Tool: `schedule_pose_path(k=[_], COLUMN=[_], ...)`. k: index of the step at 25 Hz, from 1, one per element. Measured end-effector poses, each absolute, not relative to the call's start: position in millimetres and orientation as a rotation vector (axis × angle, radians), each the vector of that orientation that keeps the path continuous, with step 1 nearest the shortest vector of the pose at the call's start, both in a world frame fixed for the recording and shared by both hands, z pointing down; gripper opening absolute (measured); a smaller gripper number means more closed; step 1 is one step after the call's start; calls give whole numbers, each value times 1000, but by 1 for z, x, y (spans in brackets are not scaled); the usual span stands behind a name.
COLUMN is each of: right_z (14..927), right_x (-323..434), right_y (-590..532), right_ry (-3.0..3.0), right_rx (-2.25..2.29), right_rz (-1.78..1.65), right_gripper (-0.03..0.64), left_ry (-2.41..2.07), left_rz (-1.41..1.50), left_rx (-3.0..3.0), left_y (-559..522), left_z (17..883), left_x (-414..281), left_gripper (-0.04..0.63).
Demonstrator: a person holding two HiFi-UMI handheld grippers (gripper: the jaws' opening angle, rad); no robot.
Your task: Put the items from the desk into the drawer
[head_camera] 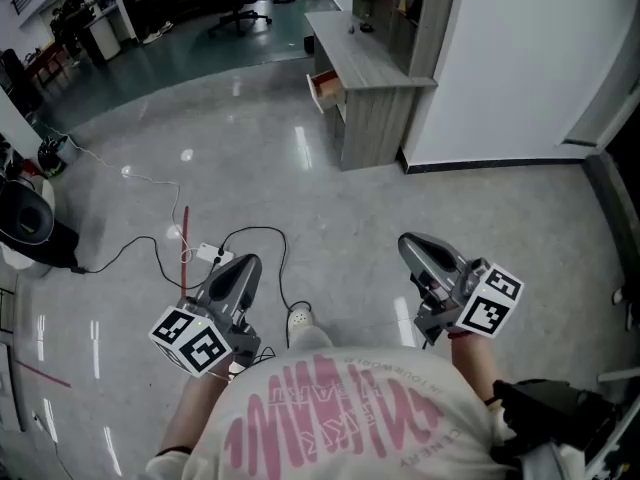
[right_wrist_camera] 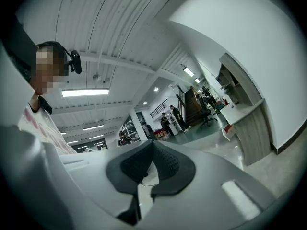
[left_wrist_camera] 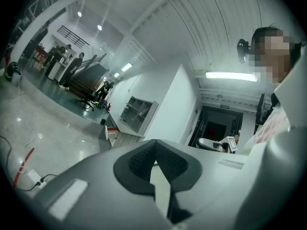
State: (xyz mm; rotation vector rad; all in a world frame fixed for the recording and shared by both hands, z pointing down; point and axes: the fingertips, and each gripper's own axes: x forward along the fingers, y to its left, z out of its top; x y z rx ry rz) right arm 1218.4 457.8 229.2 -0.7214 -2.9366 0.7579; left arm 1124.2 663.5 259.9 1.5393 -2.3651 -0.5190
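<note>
Head view: left tool (head_camera: 243, 268) and right tool (head_camera: 418, 251) held level, close in, likely just carried; the tabletop (head_camera: 372, 60) with its open drawer (head_camera: 325, 88) stands well apart, its items (head_camera: 356, 29) too small to name.
Left gripper view: jaws pressed together, empty.
Right gripper view: jaws pressed together, empty.

Cream T-shirt (head_camera: 340, 418) with pink print — lettering perhaps upside down — and a white shoe (head_camera: 300, 320).

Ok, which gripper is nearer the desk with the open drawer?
The right gripper, nearly in line with the desk; the left gripper hangs farther off, over the floor cables.
</note>
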Motion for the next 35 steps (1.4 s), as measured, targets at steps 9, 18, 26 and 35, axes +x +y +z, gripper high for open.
schedule_pose_path(k=[9, 18, 26, 35], right_z=[254, 265, 238, 245], right_x=[1164, 1040, 894, 799], right_y=[452, 400, 390, 384], right_ry=[-2885, -2884, -2907, -2864], right_rx=[-693, -472, -447, -416], right_rz=[659, 671, 786, 826], right_gripper=[7, 7, 6, 6], left_ry=[-2443, -2371, -2277, -2319], left_rz=[-431, -396, -406, -436], left_rx=[1486, 1581, 1671, 1689], left_y=[670, 618, 591, 577], left_z=[269, 274, 267, 255], left_x=[1065, 921, 789, 692], left_gripper=[18, 18, 18, 18])
